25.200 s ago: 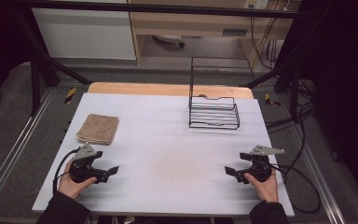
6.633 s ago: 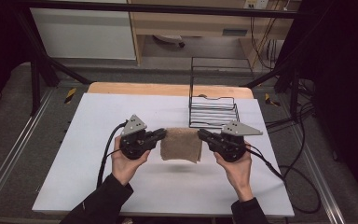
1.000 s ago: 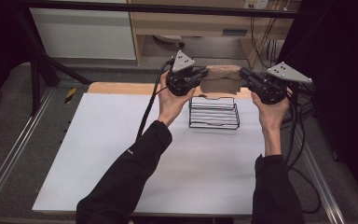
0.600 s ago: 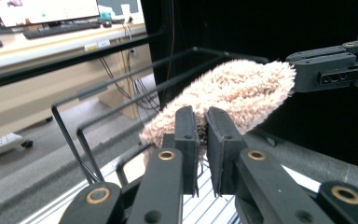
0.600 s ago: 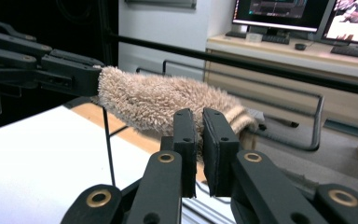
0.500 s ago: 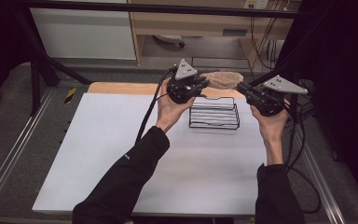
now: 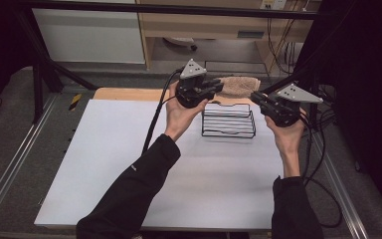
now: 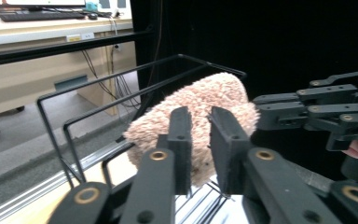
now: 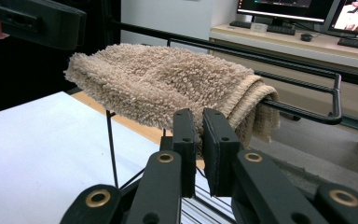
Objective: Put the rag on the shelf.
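High view: towel (image 7: 238, 84) drapes rack's (image 7: 229, 121) top edge.

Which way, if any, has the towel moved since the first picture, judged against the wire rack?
Yes. The towel has gone from the table's left side, well left of the wire rack, to the rack's top rail at the far edge.
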A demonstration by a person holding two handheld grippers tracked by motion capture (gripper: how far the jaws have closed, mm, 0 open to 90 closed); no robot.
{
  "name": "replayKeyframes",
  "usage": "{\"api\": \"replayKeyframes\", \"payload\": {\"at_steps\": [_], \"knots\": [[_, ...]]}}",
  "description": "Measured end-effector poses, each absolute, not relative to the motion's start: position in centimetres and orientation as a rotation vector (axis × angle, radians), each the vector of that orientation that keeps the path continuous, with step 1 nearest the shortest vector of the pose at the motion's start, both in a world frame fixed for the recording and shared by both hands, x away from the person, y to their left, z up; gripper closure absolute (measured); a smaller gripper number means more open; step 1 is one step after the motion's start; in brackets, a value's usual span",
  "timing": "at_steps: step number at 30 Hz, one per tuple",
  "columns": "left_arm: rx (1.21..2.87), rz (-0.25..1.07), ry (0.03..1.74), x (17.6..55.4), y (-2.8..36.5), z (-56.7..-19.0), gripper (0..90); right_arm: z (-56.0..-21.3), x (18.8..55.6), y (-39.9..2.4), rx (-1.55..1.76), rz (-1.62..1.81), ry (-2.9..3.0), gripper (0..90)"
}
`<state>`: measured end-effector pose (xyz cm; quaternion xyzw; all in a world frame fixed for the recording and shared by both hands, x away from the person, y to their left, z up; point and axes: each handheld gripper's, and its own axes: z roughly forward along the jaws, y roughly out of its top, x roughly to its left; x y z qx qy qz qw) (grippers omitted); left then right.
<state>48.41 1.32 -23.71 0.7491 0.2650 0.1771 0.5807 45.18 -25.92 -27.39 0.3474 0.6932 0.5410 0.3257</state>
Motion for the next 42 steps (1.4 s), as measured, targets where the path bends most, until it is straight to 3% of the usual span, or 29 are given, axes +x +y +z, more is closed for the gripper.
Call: {"api": "replayKeyframes", "payload": {"at_steps": [8,11,17,24,33,42], "knots": [[1.868,0.428,0.673,49.3,0.6,-26.0,88.8,-27.3,44.9,-26.0,0.91,1.441,1.819,70.4],[1.884,0.443,0.683,49.7,0.5,-26.5,89.2,-27.0,44.8,-26.0,0.906,1.478,1.803,69.2],[1.882,0.46,0.681,49.9,0.4,-26.8,89.3,-27.2,45.5,-25.0,0.958,1.439,1.87,88.5],[1.884,0.457,0.665,49.8,0.5,-27.0,88.3,-28.3,46.6,-24.9,1.03,1.406,1.868,89.5],[1.911,0.429,0.667,48.2,2.9,-27.4,74.1,-28.6,44.9,-25.3,1.032,1.457,1.873,68.5],[1.963,0.423,0.702,46.1,6.2,-29.3,55.6,-30.2,43.4,-25.3,1.083,1.476,1.899,38.9]]}}
